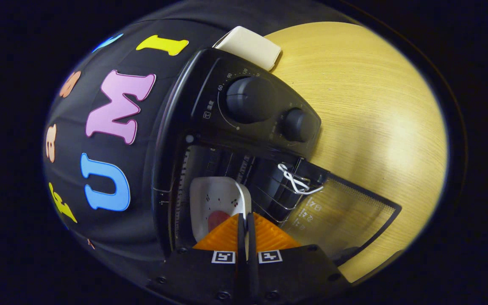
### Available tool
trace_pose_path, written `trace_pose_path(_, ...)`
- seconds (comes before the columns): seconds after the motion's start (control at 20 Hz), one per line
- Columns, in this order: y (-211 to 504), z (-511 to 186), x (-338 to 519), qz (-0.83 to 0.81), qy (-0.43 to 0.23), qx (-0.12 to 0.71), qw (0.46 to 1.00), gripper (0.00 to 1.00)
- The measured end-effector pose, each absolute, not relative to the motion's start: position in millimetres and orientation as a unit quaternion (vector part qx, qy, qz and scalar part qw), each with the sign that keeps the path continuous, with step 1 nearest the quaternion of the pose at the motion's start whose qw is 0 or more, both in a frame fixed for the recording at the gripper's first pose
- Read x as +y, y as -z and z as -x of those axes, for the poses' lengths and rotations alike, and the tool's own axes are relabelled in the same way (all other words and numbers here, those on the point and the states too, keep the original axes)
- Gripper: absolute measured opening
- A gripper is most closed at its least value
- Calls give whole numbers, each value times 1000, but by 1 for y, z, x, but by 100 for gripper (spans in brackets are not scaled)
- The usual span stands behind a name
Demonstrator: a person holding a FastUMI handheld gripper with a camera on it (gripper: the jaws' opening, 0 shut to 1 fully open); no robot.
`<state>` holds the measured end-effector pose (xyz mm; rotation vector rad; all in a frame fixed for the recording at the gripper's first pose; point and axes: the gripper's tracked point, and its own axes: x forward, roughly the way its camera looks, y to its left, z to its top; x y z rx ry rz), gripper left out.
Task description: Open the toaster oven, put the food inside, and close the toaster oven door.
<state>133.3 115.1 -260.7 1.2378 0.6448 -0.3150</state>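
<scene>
Booth wall cloth point(112, 203) takes up the left side, black, right behind and beside the toaster oven point(210, 106). Oven is black and appears rolled over in the view, w/ its control panel uppermost. Door point(345, 216) is open, glass panel swung out flat toward the right over the wooden table point(375, 106).

Inside the oven cavity sits a white dish point(216, 199), square-ish w/ rounded corners, small dark specks on it and a reddish piece of food point(217, 219) at its near end. Dish rim runs straight into the gripper point(244, 224): fingers are pinched nearly together w/ the thin white rim edge caught between them, so gripper is clamped on the dish, just inside the oven mouth.

Right of the dish, the wire rack point(278, 190) sticks partway out over the door, w/ a white cord point(297, 180) looped on its front bar.

Above that, 2 round knobs on the panel: big knob point(250, 99) w/ dial marks around it, smaller knob point(297, 125) beside it.

A cream-coloured flat box point(250, 46) lies beyond the oven's far end, touching or just beside it, can't tell which.
</scene>
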Motion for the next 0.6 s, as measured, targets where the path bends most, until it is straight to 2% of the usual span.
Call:
trace_pose_path(0.25, 264, -145, 104, -598, 186, 263, 733, 5)
trace_pose_path(0.4, 263, -149, 116, -607, 163, 269, 730, 6)
trace_pose_path(0.6, 256, -146, 126, -602, 132, 279, 736, 14)
